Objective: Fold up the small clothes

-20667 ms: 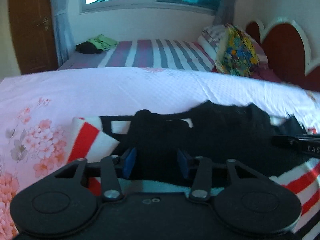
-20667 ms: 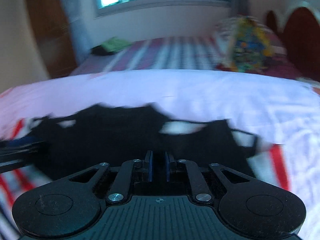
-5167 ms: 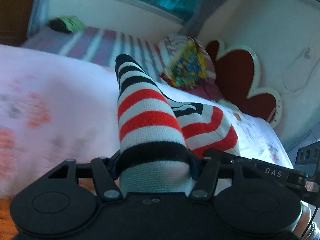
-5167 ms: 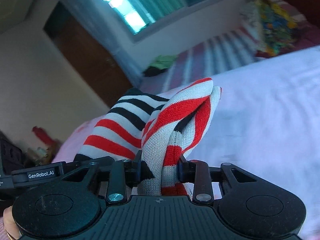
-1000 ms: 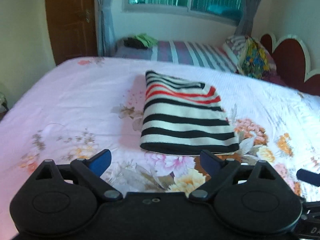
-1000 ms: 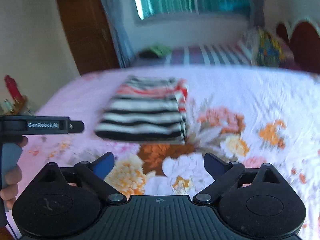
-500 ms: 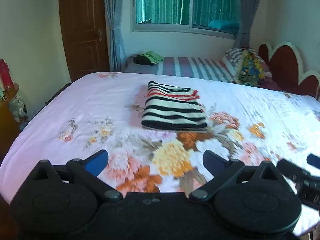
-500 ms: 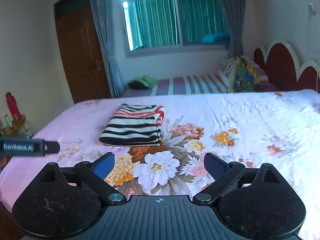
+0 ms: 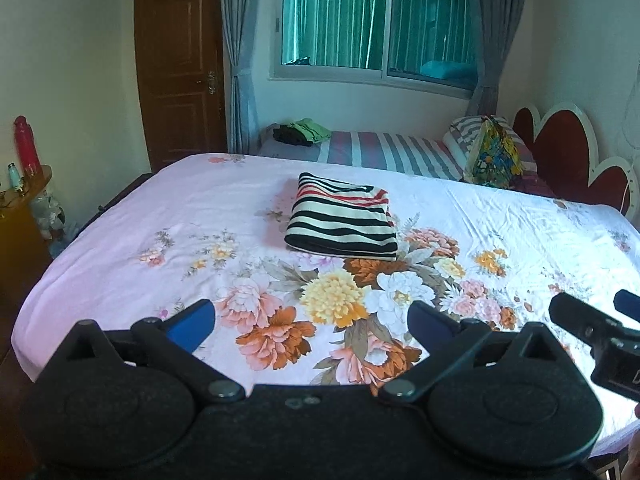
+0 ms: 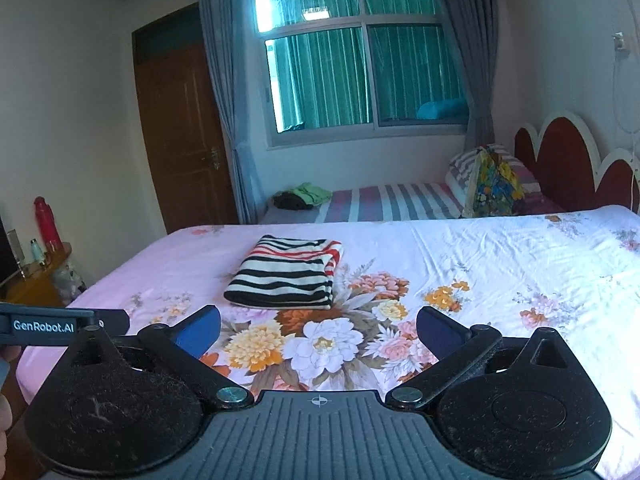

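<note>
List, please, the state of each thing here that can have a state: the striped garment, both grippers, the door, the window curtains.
striped garment: folded, lying flat on the floral bed sheet
left gripper: open, nothing between the jaws, apart from the garment
right gripper: open, holding nothing
door: closed
grey curtains: drawn aside
green window blinds: drawn

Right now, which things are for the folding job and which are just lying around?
For the job:
- folded striped garment
- floral bed sheet it lies on
- left gripper, open and empty
- right gripper, open and empty

Just lying about:
- green and dark clothes on the striped bed
- colourful pillow
- red bottle
</note>
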